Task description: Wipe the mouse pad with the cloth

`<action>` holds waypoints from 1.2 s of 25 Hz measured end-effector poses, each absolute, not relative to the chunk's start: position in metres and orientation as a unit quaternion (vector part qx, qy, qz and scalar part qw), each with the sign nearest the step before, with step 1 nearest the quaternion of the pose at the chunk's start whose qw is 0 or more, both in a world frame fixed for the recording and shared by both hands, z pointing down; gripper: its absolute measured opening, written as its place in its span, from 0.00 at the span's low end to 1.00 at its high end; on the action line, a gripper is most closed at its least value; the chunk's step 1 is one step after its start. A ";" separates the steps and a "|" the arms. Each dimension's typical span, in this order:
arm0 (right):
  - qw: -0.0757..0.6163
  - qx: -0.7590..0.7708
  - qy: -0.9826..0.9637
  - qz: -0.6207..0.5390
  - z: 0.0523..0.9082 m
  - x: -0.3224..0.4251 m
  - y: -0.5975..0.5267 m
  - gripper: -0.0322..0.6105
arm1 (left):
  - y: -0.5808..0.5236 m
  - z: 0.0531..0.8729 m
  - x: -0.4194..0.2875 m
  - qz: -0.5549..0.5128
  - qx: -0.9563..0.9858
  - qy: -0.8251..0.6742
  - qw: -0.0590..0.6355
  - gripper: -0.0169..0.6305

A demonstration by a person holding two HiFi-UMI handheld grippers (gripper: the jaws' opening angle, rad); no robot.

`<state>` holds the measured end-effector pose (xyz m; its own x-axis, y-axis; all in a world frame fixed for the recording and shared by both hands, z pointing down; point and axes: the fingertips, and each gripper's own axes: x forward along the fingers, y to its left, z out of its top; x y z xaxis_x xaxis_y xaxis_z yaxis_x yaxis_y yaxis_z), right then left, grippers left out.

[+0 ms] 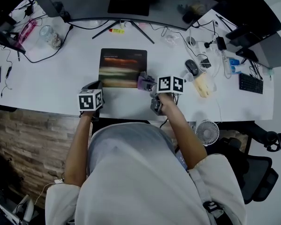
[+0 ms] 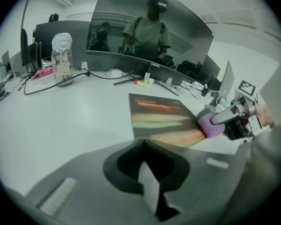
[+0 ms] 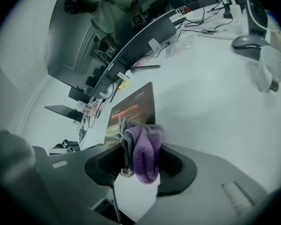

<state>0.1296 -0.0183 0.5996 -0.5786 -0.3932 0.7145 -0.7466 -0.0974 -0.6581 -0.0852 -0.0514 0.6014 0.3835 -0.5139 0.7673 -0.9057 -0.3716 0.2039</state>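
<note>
The mouse pad [image 1: 123, 68] is a dark rectangle with orange and pale streaks, lying flat on the white desk in front of the monitor. It shows as well in the left gripper view as mouse pad [image 2: 161, 118] and in the right gripper view as mouse pad [image 3: 133, 111]. My right gripper [image 1: 147, 83] is shut on a bunched purple and grey cloth [image 1: 144, 81], which sits at the pad's near right corner. Close up, the cloth [image 3: 143, 149] hangs out of the right gripper [image 3: 136, 172]. My left gripper [image 1: 94, 86] hovers at the pad's near left corner. The left gripper [image 2: 150, 186] looks shut and holds nothing.
A curved monitor [image 1: 126, 3] stands behind the pad on splayed legs. A glass jar [image 1: 50, 35] and cables lie at the back left. A mouse [image 1: 191, 67], a yellowish bag [image 1: 202, 84] and a keyboard [image 1: 250, 83] lie to the right. A small fan [image 1: 207, 132] sits below the desk's front edge.
</note>
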 end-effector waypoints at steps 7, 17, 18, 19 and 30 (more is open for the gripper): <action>0.156 0.451 -0.651 0.591 0.598 0.146 -0.011 0.36 | -0.049 0.601 -0.084 0.306 0.774 -0.451 0.321 0.03; 0.174 0.478 -0.687 0.518 0.569 0.162 -0.005 0.35 | -0.028 0.582 -0.072 0.262 0.786 -0.412 0.379 0.03; 0.177 0.482 -0.693 0.506 0.565 0.163 -0.005 0.35 | -0.027 0.576 -0.070 0.259 0.789 -0.414 0.374 0.03; 0.180 0.485 -0.698 0.494 0.560 0.163 -0.005 0.35 | -0.027 0.571 -0.068 0.255 0.791 -0.416 0.370 0.03; 0.166 0.500 -0.764 0.372 0.503 0.155 -0.001 0.35 | -0.009 0.517 -0.051 0.178 0.809 -0.420 0.371 0.03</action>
<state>0.1555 -0.0008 0.5031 -0.4444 -0.6411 0.6257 -0.8879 0.2224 -0.4027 -0.0506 -0.0091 0.5169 0.5833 -0.5471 0.6004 -0.8119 -0.3714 0.4504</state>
